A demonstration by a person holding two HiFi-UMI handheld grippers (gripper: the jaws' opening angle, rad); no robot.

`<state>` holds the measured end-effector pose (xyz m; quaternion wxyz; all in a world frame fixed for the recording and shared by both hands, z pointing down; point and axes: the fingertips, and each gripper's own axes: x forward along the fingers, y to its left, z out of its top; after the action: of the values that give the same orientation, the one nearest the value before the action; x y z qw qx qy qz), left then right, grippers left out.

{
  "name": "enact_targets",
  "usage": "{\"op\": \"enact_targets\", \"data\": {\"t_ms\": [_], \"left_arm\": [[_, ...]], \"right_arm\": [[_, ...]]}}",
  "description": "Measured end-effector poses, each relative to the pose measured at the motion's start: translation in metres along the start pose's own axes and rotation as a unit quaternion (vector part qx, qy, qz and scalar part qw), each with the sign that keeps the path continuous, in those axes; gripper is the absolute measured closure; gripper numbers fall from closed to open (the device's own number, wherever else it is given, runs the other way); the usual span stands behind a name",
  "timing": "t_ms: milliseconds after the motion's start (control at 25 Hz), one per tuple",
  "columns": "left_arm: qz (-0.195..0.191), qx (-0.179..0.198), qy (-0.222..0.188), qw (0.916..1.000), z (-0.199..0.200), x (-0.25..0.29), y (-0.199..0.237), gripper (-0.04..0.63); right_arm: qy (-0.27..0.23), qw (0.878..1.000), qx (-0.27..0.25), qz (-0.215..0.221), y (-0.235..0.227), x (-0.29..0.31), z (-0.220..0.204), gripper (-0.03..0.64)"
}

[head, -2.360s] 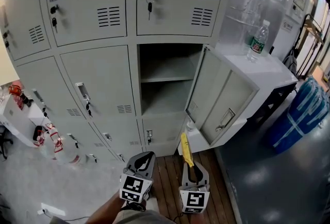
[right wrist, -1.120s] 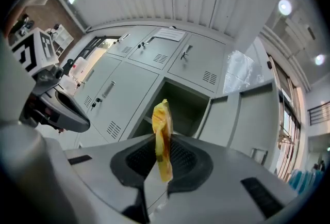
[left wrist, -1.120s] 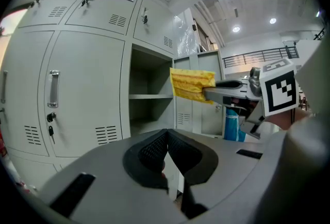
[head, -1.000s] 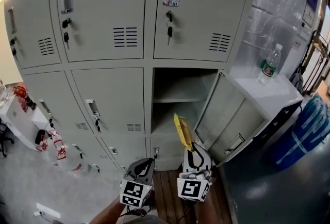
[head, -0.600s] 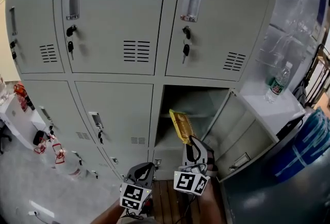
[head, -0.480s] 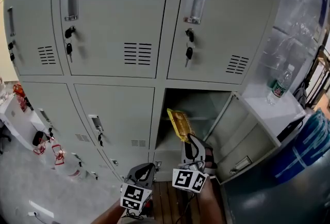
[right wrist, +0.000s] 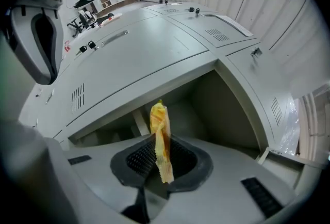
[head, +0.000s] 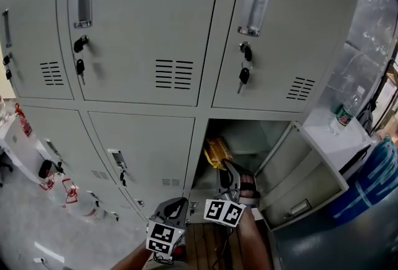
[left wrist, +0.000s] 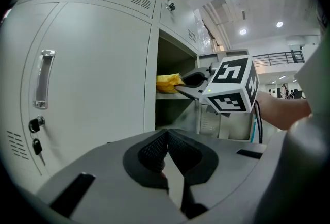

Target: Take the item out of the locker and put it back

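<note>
- at the mouth of the open locker compartment, the right gripper reaches forward with its jaws clamped on a yellow packet
- seen from the right gripper view, the packet stands thin and upright between the ribbed pads, pinched near its lower end, with its top aimed into the compartment
- from the left gripper view, the packet sits just over the front edge of the inner shelf, at the left side of the opening; whether it touches the shelf cannot be told
- the marker cube on the right gripper faces the head camera, and a bare forearm runs back from it
- the left gripper hangs lower and to the left, in front of the closed lower doors, well apart from the packet
- its jaws are pressed together tip to tip with nothing between them
- the compartment's door is swung wide to the right, inner face showing
- the two big doors above are closed, each with a metal handle and a key hanging in its lock
- a water bottle stands on a white top to the right of the lockers, and a blue drum stands further right on the floor
- wooden planks lie beneath the two grippers
</note>
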<state>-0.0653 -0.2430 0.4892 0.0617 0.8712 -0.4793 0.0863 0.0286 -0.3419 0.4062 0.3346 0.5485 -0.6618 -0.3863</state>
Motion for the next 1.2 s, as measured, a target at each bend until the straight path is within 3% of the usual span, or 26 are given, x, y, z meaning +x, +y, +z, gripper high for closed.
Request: {"op": "enact_targets", "data": {"t_ms": [1000,1160,1200], "left_arm": [[0.000,-0.004,0.002,1.0000,0.000,0.008,0.027,0.572],[0.002,-0.004,0.005,1.0000,-0.007,0.005,0.027,0.572],[0.002,-0.004,0.006,1.0000,-0.008,0.004,0.027,0.572]], "right_arm": [[0.002,0.997,-0.075,-0.010,0.022,0.039,0.013,0.541],[0.003,0.999,-0.050,-0.001,0.024,0.038,0.013,0.501],[0.003,0.999,-0.039,0.008,0.026,0.038,0.012,0.431]]}}
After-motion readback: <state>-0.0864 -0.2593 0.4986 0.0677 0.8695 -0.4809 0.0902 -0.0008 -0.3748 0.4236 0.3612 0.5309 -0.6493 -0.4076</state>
